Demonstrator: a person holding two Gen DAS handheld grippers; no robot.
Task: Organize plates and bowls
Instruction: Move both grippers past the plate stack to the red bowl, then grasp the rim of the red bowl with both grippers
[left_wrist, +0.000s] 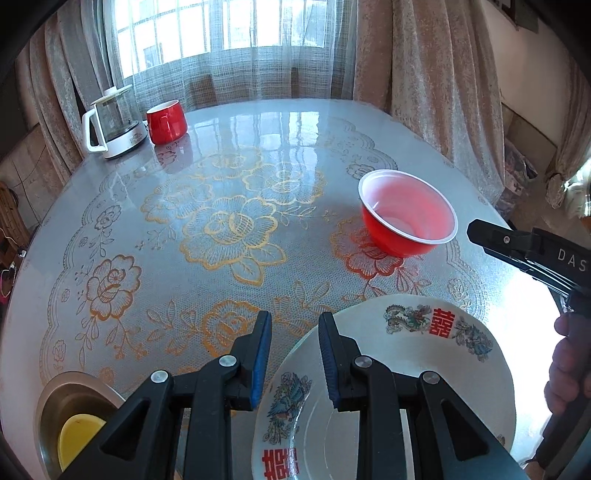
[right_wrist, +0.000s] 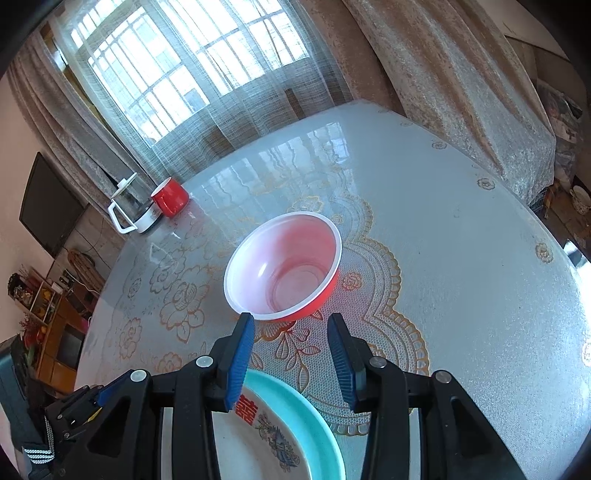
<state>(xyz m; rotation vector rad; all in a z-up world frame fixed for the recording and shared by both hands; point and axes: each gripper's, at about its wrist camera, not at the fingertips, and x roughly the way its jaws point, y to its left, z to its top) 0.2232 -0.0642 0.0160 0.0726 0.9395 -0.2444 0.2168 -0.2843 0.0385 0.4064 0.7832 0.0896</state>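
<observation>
1. The left hand-held gripper (left_wrist: 295, 325) is seen with its jaws parted over the rim of a white patterned plate (left_wrist: 454, 350); nothing is gripped between them.
2. The right hand-held gripper (right_wrist: 291, 328) is held open and empty just short of a red bowl (right_wrist: 284, 266), which stands upright on the counter (right_wrist: 461, 258).
3. The plate is cut off by the lower edge and partly hidden by the gripper arms; a teal rim (right_wrist: 317, 417) is seen around it in the right view.
4. A metal bowl (left_wrist: 55, 406) with something yellow inside is half hidden at the lower left.
5. A red mug (left_wrist: 166, 121) and a kettle (left_wrist: 110, 122) stand together at the far edge.
</observation>
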